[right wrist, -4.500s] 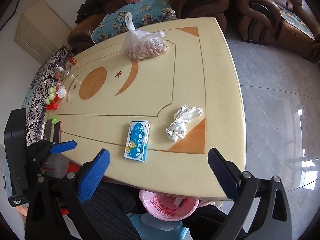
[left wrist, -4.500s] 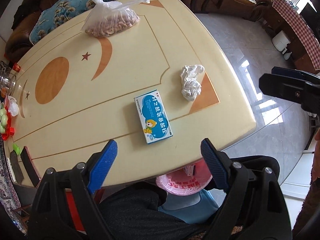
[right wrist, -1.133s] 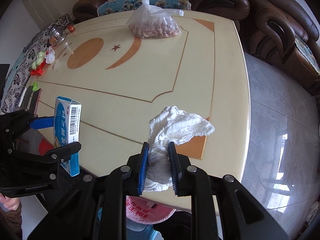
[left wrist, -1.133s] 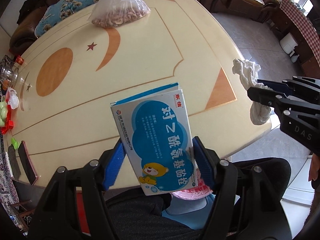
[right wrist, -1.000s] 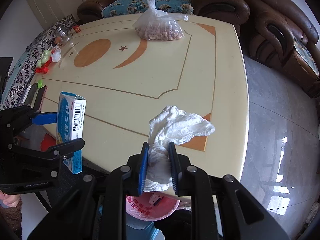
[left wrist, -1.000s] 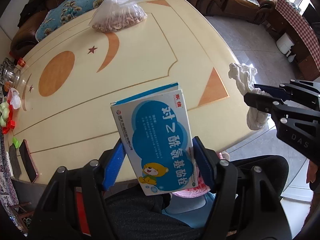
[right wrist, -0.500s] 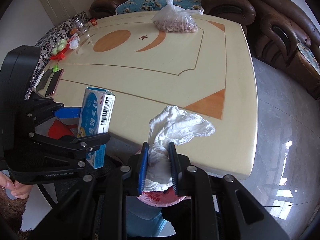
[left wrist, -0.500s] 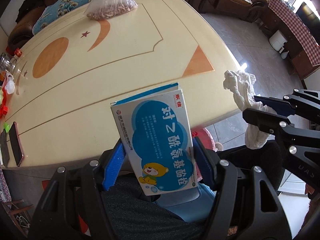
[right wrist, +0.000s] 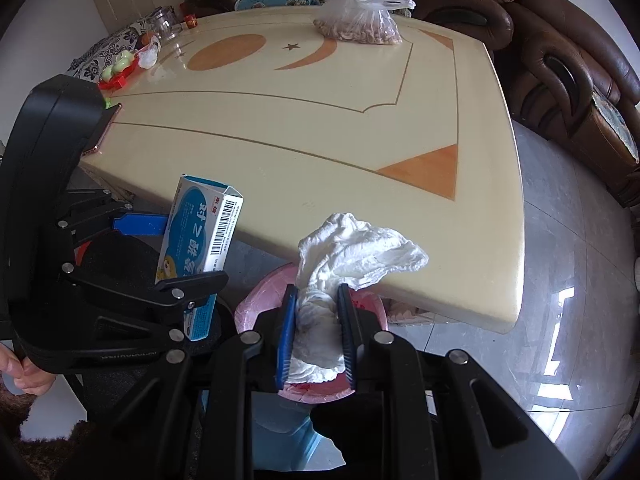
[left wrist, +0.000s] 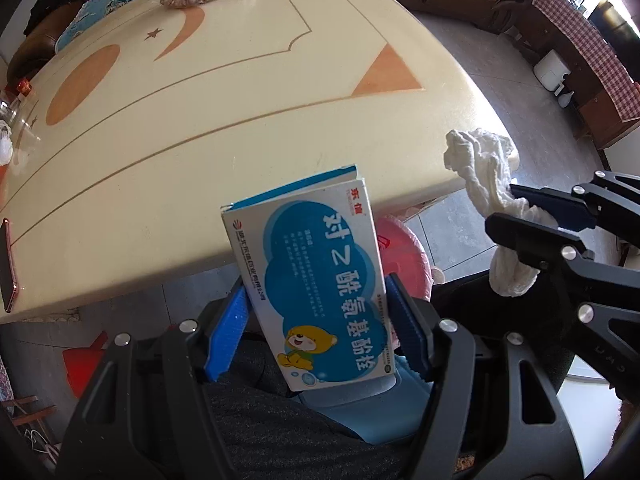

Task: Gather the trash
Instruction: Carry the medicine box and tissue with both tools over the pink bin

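My left gripper (left wrist: 316, 292) is shut on a blue and white medicine box (left wrist: 316, 276) and holds it upright in the air, off the near edge of the table. The box also shows in the right wrist view (right wrist: 200, 248). My right gripper (right wrist: 317, 300) is shut on a crumpled white tissue (right wrist: 352, 252), also off the near table edge. The tissue shows in the left wrist view (left wrist: 488, 176) to the right of the box. A pink-lined trash bin (right wrist: 256, 304) sits on the floor below both grippers, partly hidden; in the left wrist view its rim (left wrist: 404, 248) shows behind the box.
The cream table (right wrist: 320, 120) carries a plastic bag of nuts (right wrist: 360, 20) at the far end, a phone (left wrist: 8, 264) at its left edge, and a glass jar and small items (right wrist: 136, 52) at the far left. Brown sofas (right wrist: 560, 60) stand behind and right.
Both grippers have lifted the box and tissue off the table and pulled back past the near edge, over the bin. The table top looks farther away.
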`<state>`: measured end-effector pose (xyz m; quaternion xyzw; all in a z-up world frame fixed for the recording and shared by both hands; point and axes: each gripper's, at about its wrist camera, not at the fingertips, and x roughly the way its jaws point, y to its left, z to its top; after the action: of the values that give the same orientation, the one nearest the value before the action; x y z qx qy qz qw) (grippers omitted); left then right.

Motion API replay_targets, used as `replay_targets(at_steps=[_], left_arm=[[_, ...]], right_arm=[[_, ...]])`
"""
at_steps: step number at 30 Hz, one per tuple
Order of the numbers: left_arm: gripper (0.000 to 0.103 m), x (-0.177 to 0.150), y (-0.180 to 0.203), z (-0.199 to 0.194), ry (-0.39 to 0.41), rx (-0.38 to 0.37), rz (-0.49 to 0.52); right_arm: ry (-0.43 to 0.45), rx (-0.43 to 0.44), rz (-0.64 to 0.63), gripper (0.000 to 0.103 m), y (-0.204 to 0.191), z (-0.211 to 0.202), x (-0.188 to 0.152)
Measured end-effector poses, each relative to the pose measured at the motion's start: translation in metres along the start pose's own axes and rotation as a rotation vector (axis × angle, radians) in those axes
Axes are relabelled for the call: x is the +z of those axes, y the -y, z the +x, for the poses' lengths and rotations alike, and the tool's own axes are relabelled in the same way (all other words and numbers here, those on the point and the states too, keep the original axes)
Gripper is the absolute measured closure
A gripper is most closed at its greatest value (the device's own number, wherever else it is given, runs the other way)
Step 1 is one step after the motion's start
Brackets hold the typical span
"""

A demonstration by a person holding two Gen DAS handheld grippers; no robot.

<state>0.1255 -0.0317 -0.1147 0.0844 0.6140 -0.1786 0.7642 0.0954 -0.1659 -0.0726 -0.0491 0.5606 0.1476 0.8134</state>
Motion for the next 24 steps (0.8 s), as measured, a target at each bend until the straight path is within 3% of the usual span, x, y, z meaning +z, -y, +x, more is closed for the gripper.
replay_targets(at_steps=[9,16,24], left_arm=[[0.037,-0.021,-0.007,0.050,-0.087,-0.066,-0.036],[0.037,-0.038,0.003,0.079,-0.087,0.021,-0.003],[0.037,-0.045,0.012,0.112,-0.118,0.025,0.021]], right_arm=[[-0.057,0.042,0.014,0.082,-0.003,0.043,-0.028],[-0.104,0.059,0.038,0.082,0.001,0.077,-0.044],[-0.148,0.058,0.067,0.082,0.007,0.117,-0.061]])
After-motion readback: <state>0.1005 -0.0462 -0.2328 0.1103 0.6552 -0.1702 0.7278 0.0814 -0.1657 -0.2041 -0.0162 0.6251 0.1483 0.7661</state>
